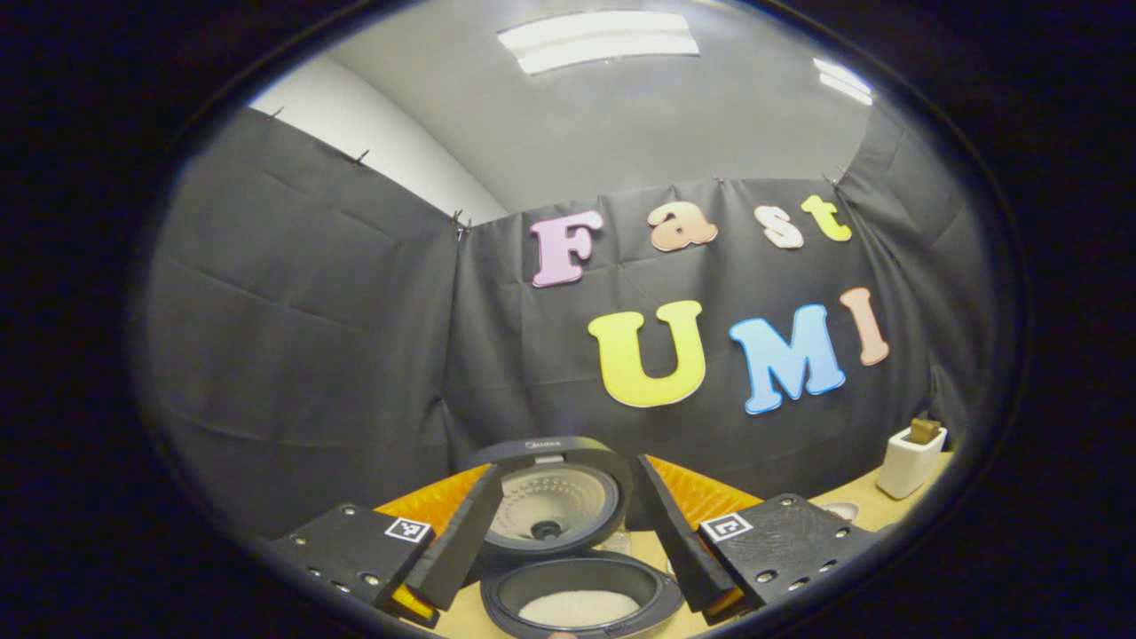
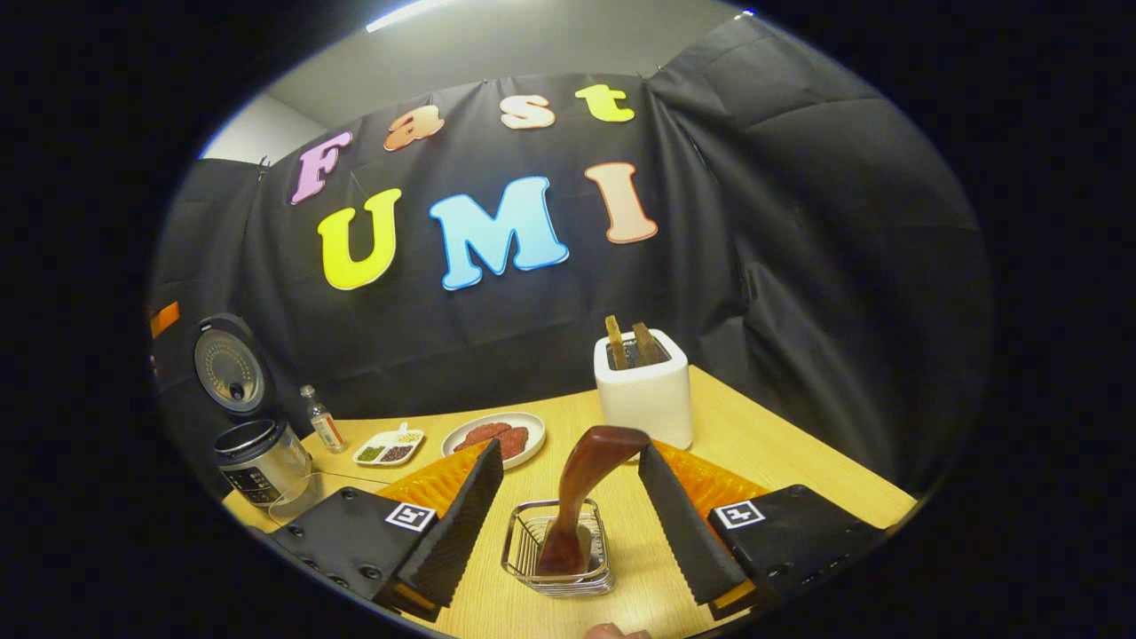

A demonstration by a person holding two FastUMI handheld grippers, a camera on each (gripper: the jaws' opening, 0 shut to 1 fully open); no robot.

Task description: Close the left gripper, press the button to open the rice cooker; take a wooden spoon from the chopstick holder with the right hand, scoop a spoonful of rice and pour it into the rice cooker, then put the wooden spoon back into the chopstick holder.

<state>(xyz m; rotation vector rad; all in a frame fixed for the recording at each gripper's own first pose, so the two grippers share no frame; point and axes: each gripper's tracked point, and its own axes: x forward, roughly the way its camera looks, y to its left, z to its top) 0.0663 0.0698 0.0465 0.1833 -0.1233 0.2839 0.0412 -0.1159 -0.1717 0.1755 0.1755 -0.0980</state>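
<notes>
In the right gripper view, the right gripper [image 2: 568, 524] has its two fingers spread wide apart and grasps nothing; they stand on either side of a wire chopstick holder [image 2: 557, 561] that rests on the wooden table [image 2: 781, 461]. A wooden spoon [image 2: 581, 497] stands in that holder, bowl end down and handle leaning up to the right between the fingers, touching neither of them. Just behind it is a white toaster [image 2: 643, 395] with two slices of toast sticking up from its slots. To the left of the toaster lies a white plate [image 2: 494, 437] with reddish slices on it, then a small divided dish [image 2: 389, 446] of seasonings and a little bottle [image 2: 323, 428]. At the far left edge of the table stands the rice cooker [image 2: 257, 457] with its lid raised upright. In the left gripper view, the left gripper [image 1: 568, 532] is also released, its fingers wide apart and holding nothing, hovering just in front of the open rice cooker [image 1: 577, 586]. The cooker's inner pot holds a low mound of white rice [image 1: 579, 607], and the lid [image 1: 550, 497] stands open behind it. The toaster [image 1: 910, 461] shows far off to the right on the table.
</notes>
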